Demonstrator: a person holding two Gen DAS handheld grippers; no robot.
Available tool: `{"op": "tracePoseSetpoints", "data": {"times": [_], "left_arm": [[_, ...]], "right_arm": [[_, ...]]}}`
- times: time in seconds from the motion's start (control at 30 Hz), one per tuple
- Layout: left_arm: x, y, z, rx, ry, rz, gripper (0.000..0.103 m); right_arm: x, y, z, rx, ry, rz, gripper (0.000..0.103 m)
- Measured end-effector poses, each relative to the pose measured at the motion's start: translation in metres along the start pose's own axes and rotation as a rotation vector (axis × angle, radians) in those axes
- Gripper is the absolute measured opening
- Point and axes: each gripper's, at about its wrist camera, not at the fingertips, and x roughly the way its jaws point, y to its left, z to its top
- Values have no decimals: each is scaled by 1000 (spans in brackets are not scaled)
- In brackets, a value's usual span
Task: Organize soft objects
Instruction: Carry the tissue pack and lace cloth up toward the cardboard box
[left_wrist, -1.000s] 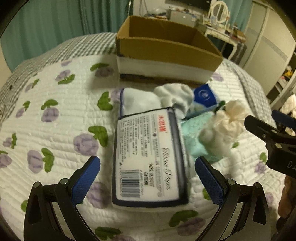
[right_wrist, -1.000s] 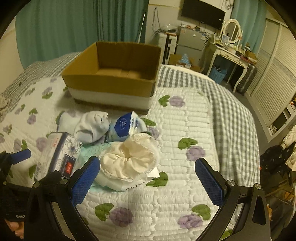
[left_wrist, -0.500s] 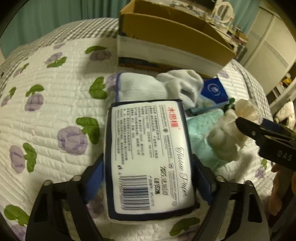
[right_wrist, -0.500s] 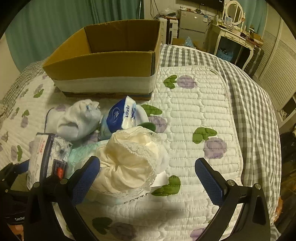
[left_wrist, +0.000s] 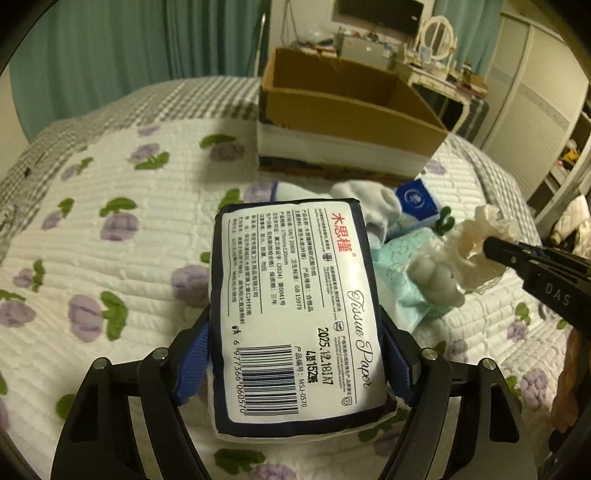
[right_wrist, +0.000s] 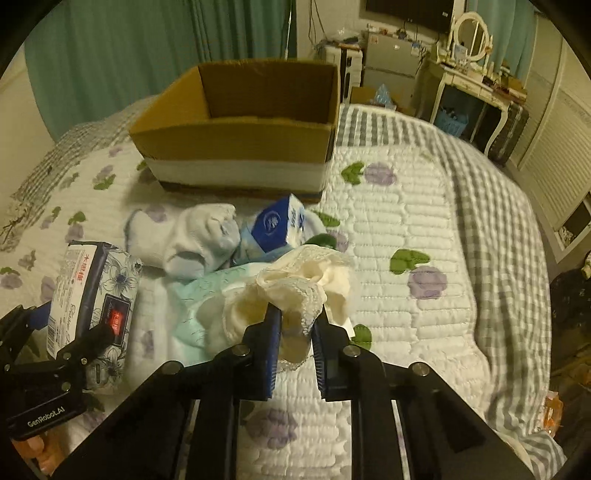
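Jaws have just been closing: left gripper (left_wrist: 295, 365) clamps the tissue pack (left_wrist: 295, 306) lower centre, right gripper (right_wrist: 295, 354) pinches only the cream lace garment's (right_wrist: 295, 291) frill, which may slip before reaching the cardboard box (right_wrist: 236, 147), upper centre.

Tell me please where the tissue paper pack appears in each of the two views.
Left wrist view: tissue paper pack fills the lower centre, label up, clamped in the left gripper.
Right wrist view: same pack at the left edge, seen from its side.
Shared landmark: the cardboard box behind it on the bed.
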Motion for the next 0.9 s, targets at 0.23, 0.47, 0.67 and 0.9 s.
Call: {"op": "tracePoseSetpoints", "data": {"times": [0.23,0.47,0.67,0.9], "left_arm": [[-51,2,5,9,-116,-1,79],[-114,6,21,8,-268,-23,79],[-164,12,42,17,-399,-40,79],[-190,16,65,41,-492,-48,79]], "right_arm": [[-52,6,-3,9,-103,-26,15],[-117,22,2,-21,-221,-35,15],[-159,41,16,-49,-303,-30,15],[-200,55,40,-62,-393,-10,15]]}}
